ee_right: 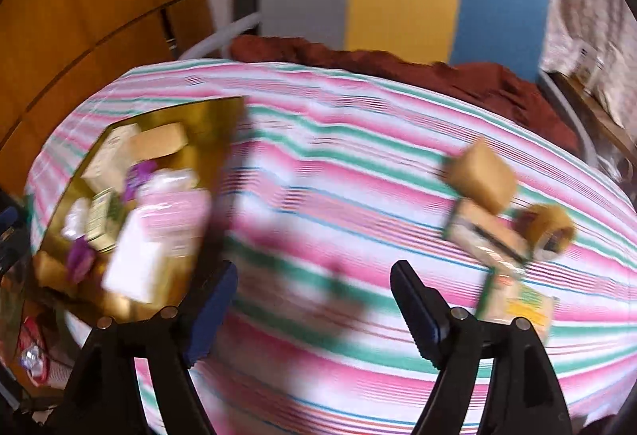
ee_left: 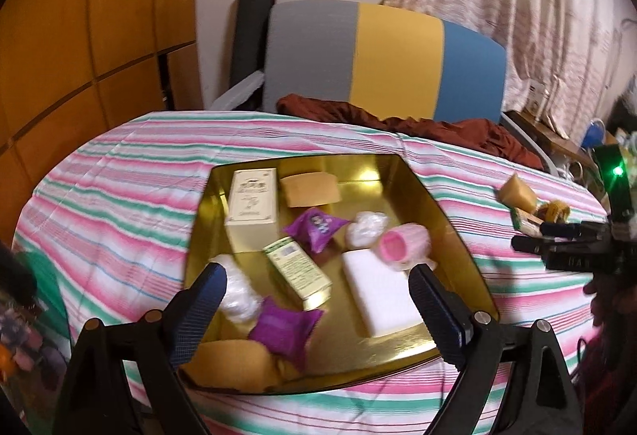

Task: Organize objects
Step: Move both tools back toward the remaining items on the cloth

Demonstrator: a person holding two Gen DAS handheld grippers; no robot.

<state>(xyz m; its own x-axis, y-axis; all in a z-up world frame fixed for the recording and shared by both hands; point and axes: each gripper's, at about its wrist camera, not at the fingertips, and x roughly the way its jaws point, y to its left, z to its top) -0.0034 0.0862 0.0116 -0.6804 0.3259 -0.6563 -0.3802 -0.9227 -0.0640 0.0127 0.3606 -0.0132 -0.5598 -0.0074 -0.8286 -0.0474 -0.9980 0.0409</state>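
Shiny gold tray (ee_left: 450, 220) of boxes and crinkly wrappers on striped cloth (ee_left: 119, 196), left gripper (ee_left: 318, 281) and right gripper (ee_right: 314, 285) both spread, empty.

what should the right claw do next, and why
Probably swing the right claw, which is open and empty, toward the tan block on the striped cloth and close on it. That block, a green box and a tape roll lie outside the gold tray, where the other items already sit.
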